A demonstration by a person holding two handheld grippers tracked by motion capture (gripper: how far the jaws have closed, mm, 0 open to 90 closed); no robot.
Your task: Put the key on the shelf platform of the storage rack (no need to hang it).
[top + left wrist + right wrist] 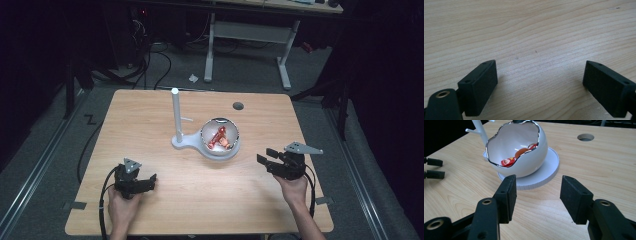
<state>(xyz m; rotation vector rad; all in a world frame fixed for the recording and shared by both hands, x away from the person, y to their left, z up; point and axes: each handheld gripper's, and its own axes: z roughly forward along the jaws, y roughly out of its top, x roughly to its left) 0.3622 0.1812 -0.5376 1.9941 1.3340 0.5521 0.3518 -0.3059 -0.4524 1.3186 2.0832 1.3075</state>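
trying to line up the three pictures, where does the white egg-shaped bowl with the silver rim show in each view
High view: the white egg-shaped bowl with the silver rim sits just right of the table's middle, on a round white base.
Left gripper view: not in it; bare light wood tabletop between two black jaws.
Right gripper view: upper centre-left, beyond the jaws, bowl holding red pieces.
Shared landmark: the white upright post left of the bowl, at the top left in the right gripper view.

This looks like a lab or test room. A bare wooden table (150, 210) stands on grey carpet (45, 150) in a dark room, with loose cables (150, 65) on the floor, metal floor rails (35, 175) alongside, and a height-adjustable desk frame (245, 45) behind.
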